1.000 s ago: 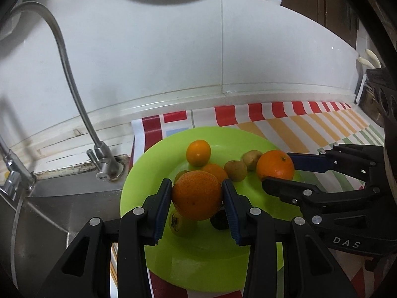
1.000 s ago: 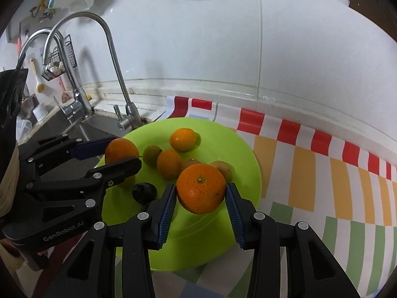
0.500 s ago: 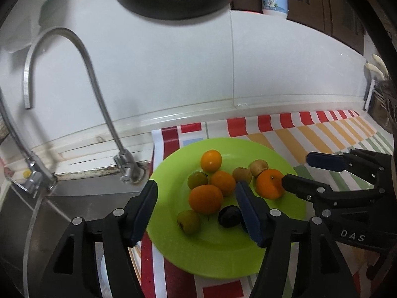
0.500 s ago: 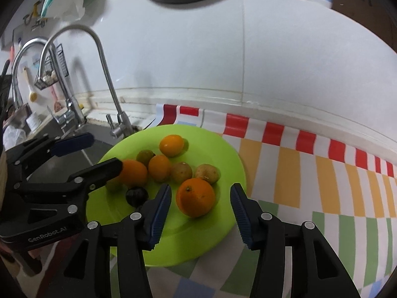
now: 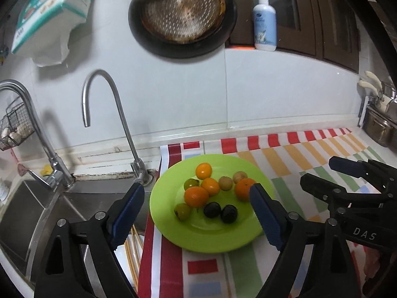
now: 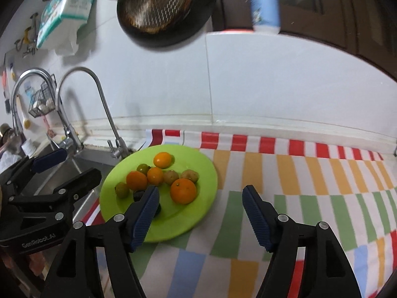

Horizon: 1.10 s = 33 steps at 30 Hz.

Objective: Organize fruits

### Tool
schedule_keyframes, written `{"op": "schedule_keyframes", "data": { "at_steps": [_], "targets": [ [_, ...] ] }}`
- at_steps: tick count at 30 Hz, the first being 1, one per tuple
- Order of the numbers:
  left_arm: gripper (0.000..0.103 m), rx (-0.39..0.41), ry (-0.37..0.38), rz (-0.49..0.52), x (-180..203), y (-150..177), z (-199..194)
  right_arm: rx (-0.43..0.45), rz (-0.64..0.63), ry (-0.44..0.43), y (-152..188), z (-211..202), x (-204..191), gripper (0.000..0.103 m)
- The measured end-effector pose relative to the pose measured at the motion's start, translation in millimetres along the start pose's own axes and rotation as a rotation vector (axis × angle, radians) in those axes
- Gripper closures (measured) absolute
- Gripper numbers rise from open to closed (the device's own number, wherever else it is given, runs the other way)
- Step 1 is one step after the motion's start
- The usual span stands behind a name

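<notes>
A lime-green plate lies on the striped cloth beside the sink and holds several fruits. One big orange rests on its left side, another on its right. Smaller oranges, green and brownish fruits and two dark plums lie around them. My left gripper hovers above and short of the plate, its jaws opening and nothing between them. My right gripper hangs over the plate's right edge, its jaws also opening and empty.
A steel sink with two curved taps lies left of the plate, with chopsticks in it. The striped cloth runs on to the right. A pan and a soap bottle sit up the white wall. A steel pot stands far right.
Both grippers let go of their big oranges, which now lie on the plate. Both jaws spread wide and both grippers drew back and up from the plate.
</notes>
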<state>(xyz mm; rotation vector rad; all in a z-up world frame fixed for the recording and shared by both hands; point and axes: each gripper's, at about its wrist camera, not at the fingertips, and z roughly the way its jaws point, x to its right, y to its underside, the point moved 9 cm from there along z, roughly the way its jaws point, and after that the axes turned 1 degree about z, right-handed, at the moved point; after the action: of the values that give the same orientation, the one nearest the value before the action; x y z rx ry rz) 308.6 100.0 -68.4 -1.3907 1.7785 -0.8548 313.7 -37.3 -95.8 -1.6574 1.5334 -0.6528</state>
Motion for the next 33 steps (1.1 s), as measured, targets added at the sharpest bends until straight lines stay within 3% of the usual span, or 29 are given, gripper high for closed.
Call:
{"op": "schedule_keyframes", "data": {
  "at_steps": [4, 14, 33],
  "targets": [
    [0.012, 0.03, -0.005, -0.012, 11, 2, -29, 0.031, -0.007, 0.029, 5, -33, 7, 0.026],
    [0.005, 0.098, -0.019, -0.009, 46, 11, -108, 0.09, 0.013, 0.109, 29, -125, 37, 0.019],
    [0.0, 0.152, 0.022, -0.004, 104, 38, -208, 0.17, 0.018, 0.177, 74, -255, 66, 0.015]
  ]
}}
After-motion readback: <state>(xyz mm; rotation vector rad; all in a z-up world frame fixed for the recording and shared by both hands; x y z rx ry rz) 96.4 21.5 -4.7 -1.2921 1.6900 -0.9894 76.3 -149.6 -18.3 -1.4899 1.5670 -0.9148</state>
